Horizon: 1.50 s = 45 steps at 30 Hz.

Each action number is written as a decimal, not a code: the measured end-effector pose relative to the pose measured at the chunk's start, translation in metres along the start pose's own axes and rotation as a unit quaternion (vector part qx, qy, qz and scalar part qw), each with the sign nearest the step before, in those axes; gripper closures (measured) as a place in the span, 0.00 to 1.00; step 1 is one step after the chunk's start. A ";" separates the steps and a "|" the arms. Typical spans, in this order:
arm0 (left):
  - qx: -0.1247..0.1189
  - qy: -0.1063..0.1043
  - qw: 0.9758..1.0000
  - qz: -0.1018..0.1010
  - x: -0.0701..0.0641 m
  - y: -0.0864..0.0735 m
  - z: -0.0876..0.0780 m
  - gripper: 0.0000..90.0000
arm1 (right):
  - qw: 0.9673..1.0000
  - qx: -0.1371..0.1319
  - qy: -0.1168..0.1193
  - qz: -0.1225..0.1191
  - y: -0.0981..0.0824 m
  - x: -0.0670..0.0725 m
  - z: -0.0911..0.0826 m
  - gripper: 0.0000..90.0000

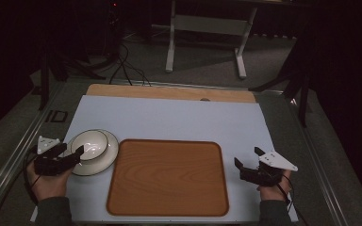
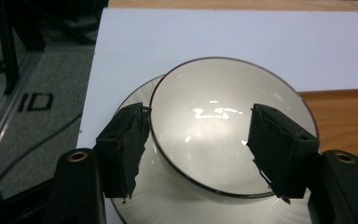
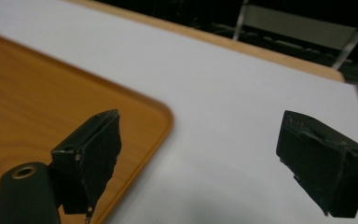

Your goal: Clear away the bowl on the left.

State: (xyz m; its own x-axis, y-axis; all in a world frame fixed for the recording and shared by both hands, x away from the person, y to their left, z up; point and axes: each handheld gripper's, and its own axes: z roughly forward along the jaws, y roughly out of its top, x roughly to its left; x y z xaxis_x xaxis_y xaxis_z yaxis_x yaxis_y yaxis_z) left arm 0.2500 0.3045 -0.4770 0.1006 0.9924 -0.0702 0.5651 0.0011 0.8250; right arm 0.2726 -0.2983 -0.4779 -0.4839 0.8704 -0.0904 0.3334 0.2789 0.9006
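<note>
High view: left gripper (image 1: 73, 153), jaws wide, straddles a white bowl (image 1: 90, 145) on a plate (image 1: 107, 157) near the table's left edge; right gripper (image 1: 249, 161) gapes beside a wooden tray (image 1: 168, 177).

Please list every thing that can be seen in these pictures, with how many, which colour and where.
bowl: one, white with a dark rim, on the plate, left of the tray
plate: one, white, on the sheet at its left side
tray: one, brown wood, middle of the sheet, nothing on it
sheet: one, pale white, covering the table
table: one, light wood edge at the far side
left gripper: one, black, open astride the bowl's near rim
right gripper: one, black, open above bare sheet, right of the tray
</note>
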 end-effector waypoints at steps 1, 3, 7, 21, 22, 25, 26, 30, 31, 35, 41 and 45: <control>-0.002 0.003 1.000 0.006 -0.001 0.000 0.000 0.43 | 1.000 -0.007 -0.002 0.004 0.000 -0.001 -0.002 0.15; -0.004 0.010 1.000 0.014 -0.003 0.001 0.000 0.44 | 1.000 -0.013 -0.007 0.008 0.001 -0.003 -0.004 0.15; -0.011 0.014 1.000 0.019 -0.005 0.003 0.000 0.47 | 1.000 -0.007 -0.018 0.000 0.001 -0.002 -0.002 0.15; 0.004 0.027 1.000 -0.007 0.007 0.005 0.016 0.46 | 1.000 -0.016 -0.026 -0.005 0.002 -0.002 -0.004 0.15; 0.004 0.027 1.000 -0.007 0.007 0.005 0.016 0.46 | 1.000 -0.017 -0.026 -0.005 0.002 -0.002 -0.005 0.15; 0.013 0.021 0.999 -0.028 0.011 0.006 0.026 0.47 | 0.999 -0.020 -0.025 0.001 0.001 -0.003 -0.006 0.15; 0.016 0.019 0.999 -0.030 0.012 0.006 0.027 0.47 | 0.999 -0.021 -0.023 0.003 0.001 -0.004 -0.006 0.15; 0.033 0.018 0.999 -0.034 0.012 0.006 0.035 0.48 | 0.999 -0.026 -0.024 0.003 0.002 -0.004 -0.007 0.15; 0.039 0.018 0.999 -0.033 0.012 0.006 0.036 0.48 | 0.999 -0.026 -0.024 0.002 0.002 -0.004 -0.007 0.15; 0.052 0.017 0.998 -0.033 0.012 0.006 0.042 0.48 | 0.999 -0.028 -0.024 -0.001 0.002 -0.004 -0.007 0.15; 0.074 0.012 0.997 -0.035 0.011 0.005 0.048 0.51 | 0.999 -0.028 -0.025 -0.002 0.002 -0.004 -0.007 0.15; 0.089 0.003 0.995 -0.035 0.011 0.004 0.052 0.51 | 0.999 -0.028 -0.026 -0.002 0.002 -0.004 -0.007 0.15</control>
State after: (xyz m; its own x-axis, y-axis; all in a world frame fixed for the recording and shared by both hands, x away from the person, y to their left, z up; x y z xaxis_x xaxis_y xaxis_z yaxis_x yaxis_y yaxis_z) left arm 0.2965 0.3094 -0.5035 0.0517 0.9915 -0.1193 0.7070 0.0480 0.7056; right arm 0.2693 -0.3042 -0.4726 -0.4422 0.8895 -0.1150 0.2849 0.2609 0.9224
